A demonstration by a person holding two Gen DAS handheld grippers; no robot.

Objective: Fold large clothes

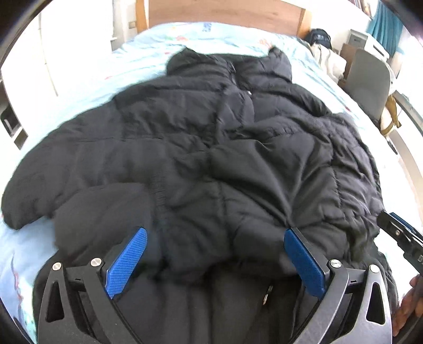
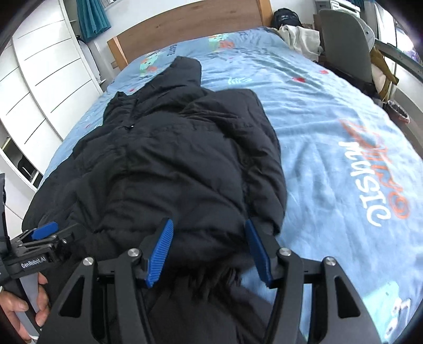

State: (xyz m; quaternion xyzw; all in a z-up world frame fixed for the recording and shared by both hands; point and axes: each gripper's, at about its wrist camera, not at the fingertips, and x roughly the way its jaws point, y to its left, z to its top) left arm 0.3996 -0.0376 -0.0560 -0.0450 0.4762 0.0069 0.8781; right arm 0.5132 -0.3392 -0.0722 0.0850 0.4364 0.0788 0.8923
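Note:
A large black puffer jacket [image 1: 211,148] lies spread on a light blue bed sheet [image 2: 330,119], collar toward the headboard. In the right wrist view the jacket [image 2: 164,158] looks narrower, its right side folded in. My left gripper [image 1: 215,232] stands wide open just above the jacket's near hem, its blue pads apart from the fabric. My right gripper [image 2: 208,223] is half open over the jacket's near right part, padded fabric and a furry trim [image 2: 211,275] bulging between its fingers without being pinched. Each gripper shows in the other's view: the left gripper [image 2: 45,230], the right gripper [image 1: 394,227].
A wooden headboard [image 2: 190,23] closes the far end of the bed. White wardrobe doors [image 2: 39,79] stand on the left. A grey chair [image 2: 343,39], a cream garment [image 2: 301,39] and a dark backpack [image 2: 286,16] sit at the far right. A hand [image 2: 21,312] holds the left gripper's handle.

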